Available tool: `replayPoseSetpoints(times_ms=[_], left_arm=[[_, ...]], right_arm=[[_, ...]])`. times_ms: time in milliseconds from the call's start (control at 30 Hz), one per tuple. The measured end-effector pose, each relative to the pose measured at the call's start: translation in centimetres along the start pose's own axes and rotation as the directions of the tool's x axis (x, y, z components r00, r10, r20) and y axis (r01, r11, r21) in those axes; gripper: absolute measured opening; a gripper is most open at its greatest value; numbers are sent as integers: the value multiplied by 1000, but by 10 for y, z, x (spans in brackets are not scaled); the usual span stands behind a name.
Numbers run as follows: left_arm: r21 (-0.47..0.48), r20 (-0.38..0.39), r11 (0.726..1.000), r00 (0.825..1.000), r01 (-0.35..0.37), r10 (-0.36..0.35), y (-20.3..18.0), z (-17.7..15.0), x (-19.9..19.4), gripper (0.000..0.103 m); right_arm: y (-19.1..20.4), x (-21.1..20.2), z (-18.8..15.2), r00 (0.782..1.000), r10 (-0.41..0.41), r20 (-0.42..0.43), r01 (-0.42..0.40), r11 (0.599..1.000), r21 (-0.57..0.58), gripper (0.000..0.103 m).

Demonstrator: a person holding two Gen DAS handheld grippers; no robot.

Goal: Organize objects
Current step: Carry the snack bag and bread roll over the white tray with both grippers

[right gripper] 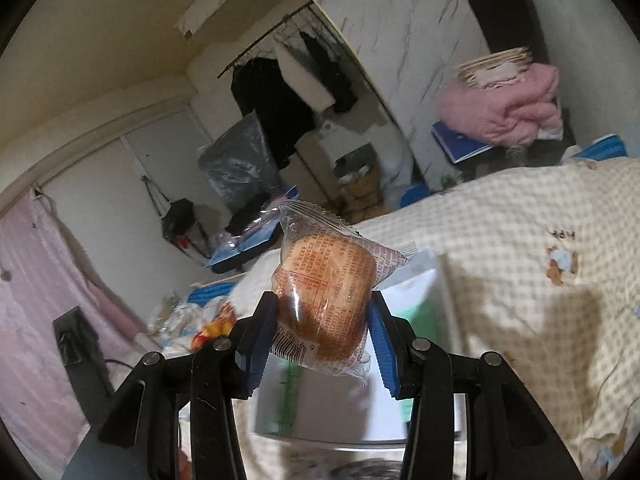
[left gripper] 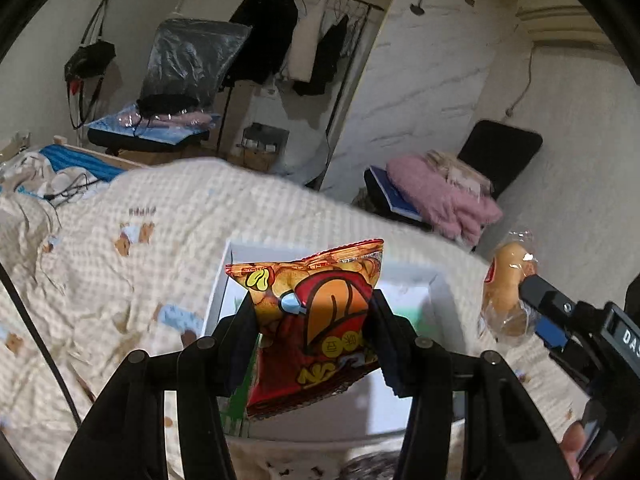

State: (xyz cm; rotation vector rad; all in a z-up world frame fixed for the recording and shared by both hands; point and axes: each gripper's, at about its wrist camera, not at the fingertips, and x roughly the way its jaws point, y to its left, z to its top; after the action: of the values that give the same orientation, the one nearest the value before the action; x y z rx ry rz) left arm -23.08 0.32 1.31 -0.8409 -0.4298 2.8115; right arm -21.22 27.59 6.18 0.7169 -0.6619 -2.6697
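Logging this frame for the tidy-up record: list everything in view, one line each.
snack bag: one, red and orange, clamped in left gripper
wrapped bun: one, golden brown in clear wrapper, clamped in right gripper
box: one, white, open, on the quilt below both grippers
quilt: one, cream check with bears, covering the bed
pink blanket: one, on black chair beyond the bed
hanging clothes: several, black and white, on rail
left gripper: one, black
right gripper: one, black with blue pads

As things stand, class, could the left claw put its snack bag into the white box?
Probably yes: the left claw holds the snack bag right above the open white box, and nothing is seen between them.
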Motion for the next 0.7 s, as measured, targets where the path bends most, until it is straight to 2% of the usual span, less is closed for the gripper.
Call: replayPoseSetpoints(times_ms=[67,133,233,333,400,500,633,700], left_arm=[[2,-52,1000,998,-25,25,4,-13,15,57],[-4,-99,1000,995,0,0,8,-20,30,57],[-6,-112,999,993,31,-32,8,-25,38,57],[9,-126,1000,992,21,-20,8,-31,43,57],[1,-140,1000,990,21,-20,9,-35,47,57],[-9,-157,1000,988,10,-12,13,-40,50,56],[-36,-172,999,985,10,-16,20,-44,54,57],[-41,-182,999,983,5,-12,21,-46,56,57]], right_arm=[[-13,9,-13,999,-30,-23,30,999,-13,47],[-23,23,-20,996,-58,-65,58,998,-5,47],[-29,36,-30,992,-63,-109,62,998,-12,47],[-21,45,-40,986,-104,-133,90,991,-102,47],[-6,48,-49,983,-126,-134,97,974,-205,47],[13,58,-63,973,-146,-178,84,945,-316,47],[21,69,-78,954,-242,-178,149,896,-419,47],[17,73,-82,947,-260,-187,160,889,-429,47]])
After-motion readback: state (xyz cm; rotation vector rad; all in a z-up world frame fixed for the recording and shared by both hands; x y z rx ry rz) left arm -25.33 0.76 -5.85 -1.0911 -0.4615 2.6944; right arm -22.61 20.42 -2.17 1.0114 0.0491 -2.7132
